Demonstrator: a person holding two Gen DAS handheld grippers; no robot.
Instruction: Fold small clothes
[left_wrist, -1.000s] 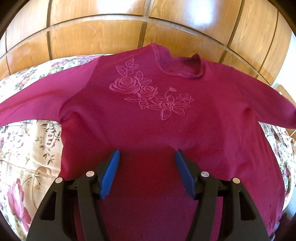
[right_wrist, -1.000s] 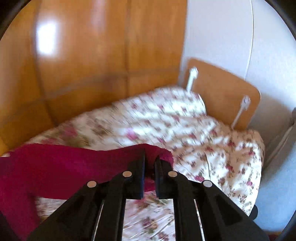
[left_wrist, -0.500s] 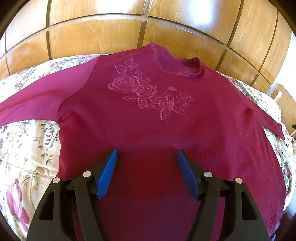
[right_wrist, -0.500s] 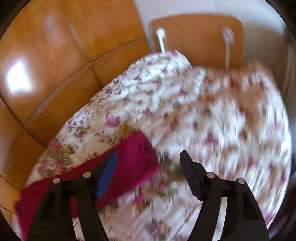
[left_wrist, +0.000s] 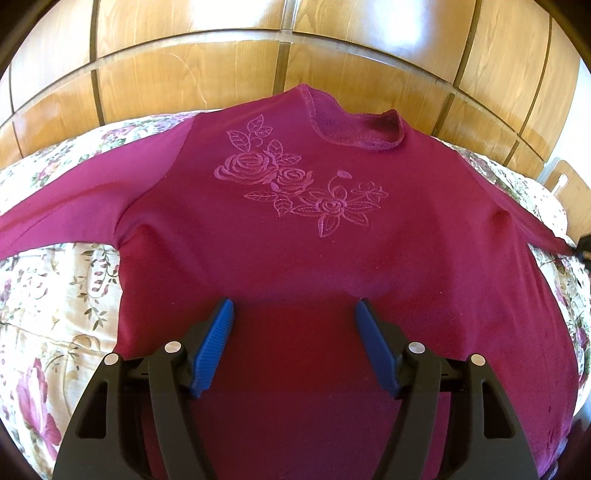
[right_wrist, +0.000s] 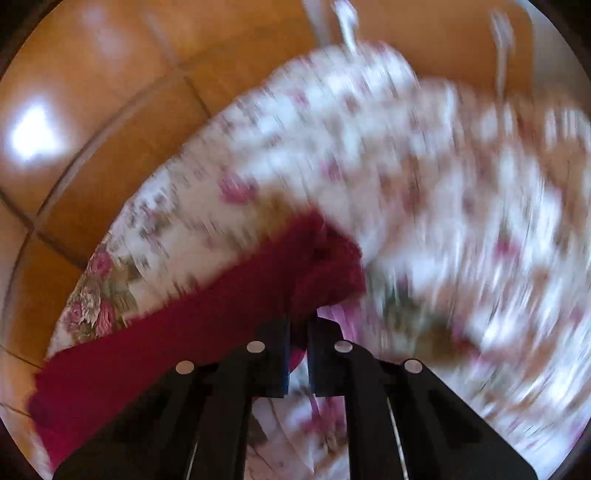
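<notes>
Tongs on the right (right_wrist: 297, 354), parted half a second ago, now clench the sweater's sleeve cuff (right_wrist: 328, 258), ready to fold it inward, while the left tongs (left_wrist: 293, 347) hover released over the sweater (left_wrist: 295, 240)

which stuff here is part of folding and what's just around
Part of the job:
- sweater
- its sleeve end, pinched in the right tool
- left tool, open over the sweater

Just around:
- flowered bedspread
- wooden wall panels
</notes>
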